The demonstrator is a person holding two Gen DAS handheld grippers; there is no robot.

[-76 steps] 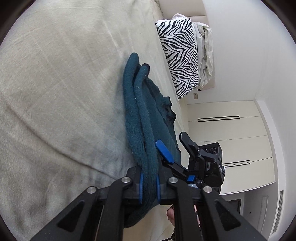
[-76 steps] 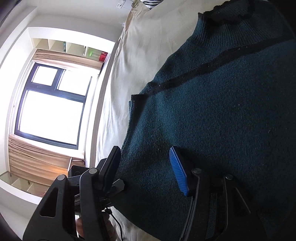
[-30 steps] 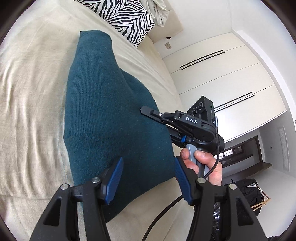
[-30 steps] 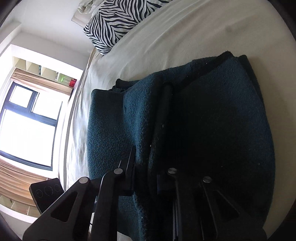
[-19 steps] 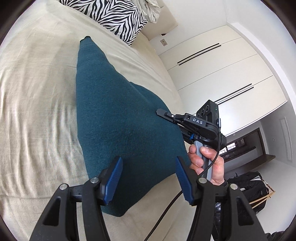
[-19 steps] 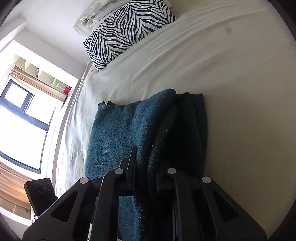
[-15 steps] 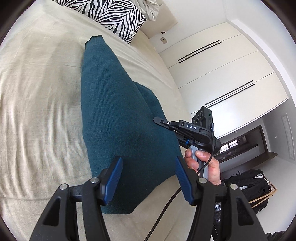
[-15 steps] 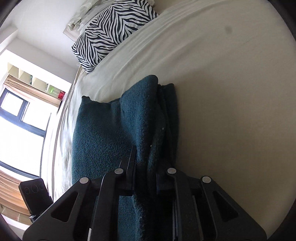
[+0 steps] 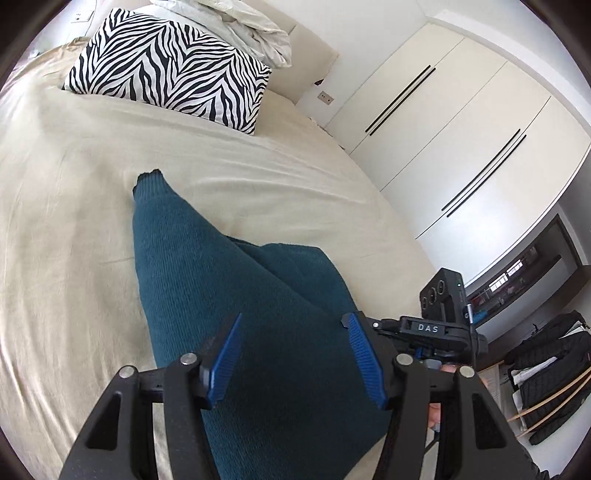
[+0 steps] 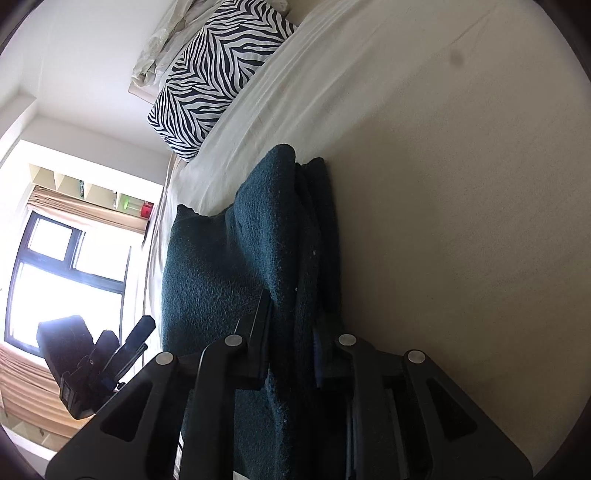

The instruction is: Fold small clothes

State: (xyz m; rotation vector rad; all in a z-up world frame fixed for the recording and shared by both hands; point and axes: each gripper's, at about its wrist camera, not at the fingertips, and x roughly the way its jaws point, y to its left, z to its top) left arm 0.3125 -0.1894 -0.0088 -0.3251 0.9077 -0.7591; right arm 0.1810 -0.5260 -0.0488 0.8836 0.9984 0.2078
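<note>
A dark teal knit sweater point(image 9: 236, 295) lies folded on the beige bed point(image 9: 66, 206). My left gripper point(image 9: 291, 354) is open just above its near part, blue pads either side, holding nothing. My right gripper point(image 10: 291, 332) is shut on the sweater's point(image 10: 221, 258) thick folded right edge, which bunches up between the fingers. In the left wrist view the right gripper's body point(image 9: 436, 328) sits at the sweater's right side. The left gripper point(image 10: 107, 350) shows in the right wrist view at the sweater's left.
A zebra-print pillow point(image 9: 166, 70) and a crumpled white duvet point(image 9: 240, 26) lie at the head of the bed. White wardrobe doors point(image 9: 461, 129) stand to the right. A window point(image 10: 62, 273) is on the left side.
My left gripper let go of the sweater and opened, then drew back above it. My right gripper closed on the sweater's edge and carried it over, so the sweater now lies narrower.
</note>
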